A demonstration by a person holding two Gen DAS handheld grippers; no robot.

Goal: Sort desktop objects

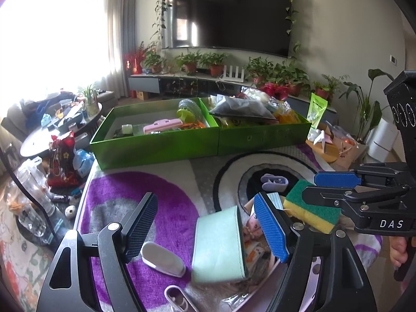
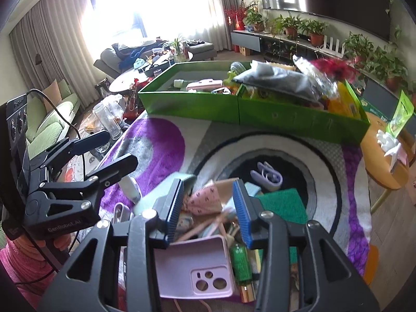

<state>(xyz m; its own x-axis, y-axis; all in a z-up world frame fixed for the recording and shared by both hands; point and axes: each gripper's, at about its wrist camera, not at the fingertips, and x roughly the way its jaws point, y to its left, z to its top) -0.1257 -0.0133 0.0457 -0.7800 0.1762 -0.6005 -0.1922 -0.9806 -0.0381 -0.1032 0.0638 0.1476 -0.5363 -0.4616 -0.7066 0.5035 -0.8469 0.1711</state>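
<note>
Hovering over a heap of small things on the patterned rug (image 2: 161,140), both claws stand with nothing between their pads. The right gripper (image 2: 208,208) has its jaws partly apart; the left gripper (image 1: 205,231) is spread wide.

Directly ahead of the right gripper's fingertips, and a little below them, lies a pink patterned bow (image 2: 205,200). It is framed between the two blue pads but touched by neither. Its long axis runs roughly across the gap, from one pad toward the other, so a closing pinch would probably catch it end to end rather than across its waist. Nearer the claw's base sits a lilac phone case (image 2: 192,267), and just right of that a green battery (image 2: 240,262) lying lengthwise along the claw's line.

The left gripper has a mint-green wallet (image 1: 218,247) standing on edge just inside its right pad, and a white oval case (image 1: 162,258) near its left pad. A green-and-yellow sponge (image 1: 309,210) lies beyond its right pad.

For the bow, the right hand is clearly nearer. The green sorting box (image 2: 260,114) lies well ahead of both claws, across the rug.
</note>
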